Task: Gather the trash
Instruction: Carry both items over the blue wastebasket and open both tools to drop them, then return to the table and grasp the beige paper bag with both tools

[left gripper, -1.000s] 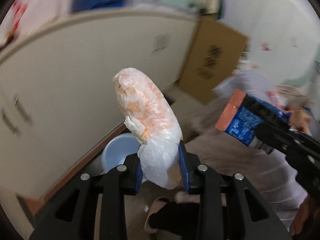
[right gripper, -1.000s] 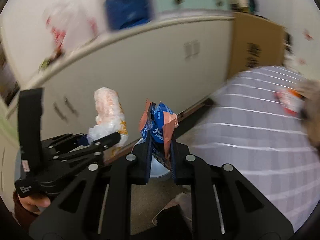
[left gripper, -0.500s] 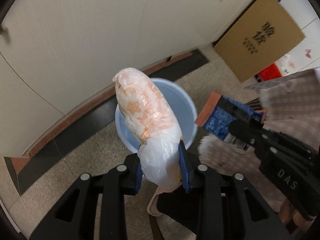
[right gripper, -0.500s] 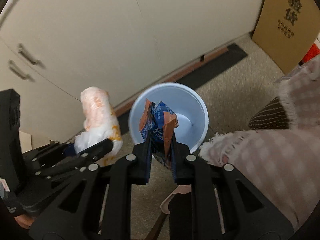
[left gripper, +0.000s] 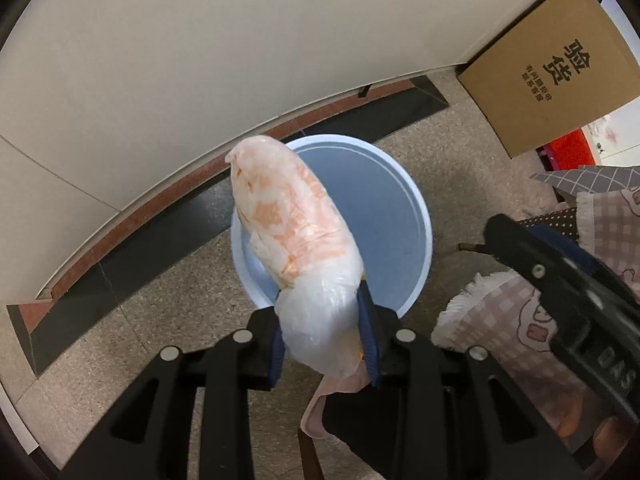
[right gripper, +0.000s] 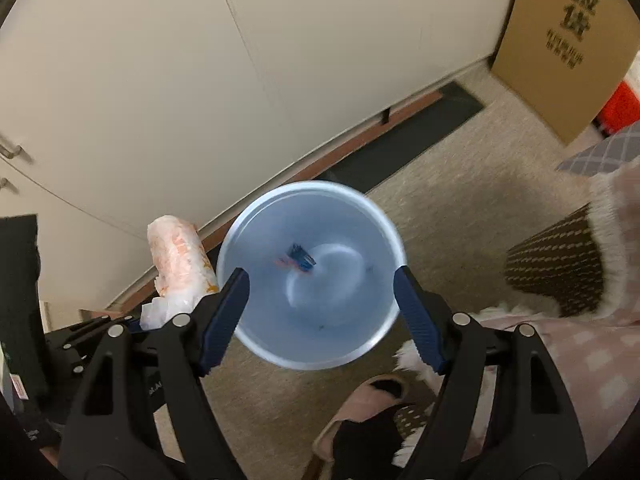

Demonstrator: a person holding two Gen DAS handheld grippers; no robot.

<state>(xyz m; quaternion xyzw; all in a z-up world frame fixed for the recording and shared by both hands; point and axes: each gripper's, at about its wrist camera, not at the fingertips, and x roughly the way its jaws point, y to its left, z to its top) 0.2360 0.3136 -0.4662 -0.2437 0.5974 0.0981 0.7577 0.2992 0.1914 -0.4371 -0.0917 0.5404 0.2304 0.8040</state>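
The blue snack wrapper [right gripper: 298,261] is dropping inside the pale blue bin [right gripper: 256,344], the right gripper [right gripper: 320,316] having just been opening, now empty. The left gripper [left gripper: 326,344] is clamping the orange-and-white plastic bag [left gripper: 292,232] over the rim; releasing off-centre risks spilling it onto the floor [left gripper: 168,308].

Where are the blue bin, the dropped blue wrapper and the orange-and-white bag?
blue bin [right gripper: 384,216]: right wrist view, far rim.
blue wrapper [right gripper: 301,261]: right wrist view, its middle, inside the bin.
orange-and-white bag [left gripper: 288,224]: left wrist view, its orange middle.

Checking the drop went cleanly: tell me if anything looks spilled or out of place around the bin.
Nothing stands out. The blue wrapper lies inside the upright blue bin, nothing spilled beside it.
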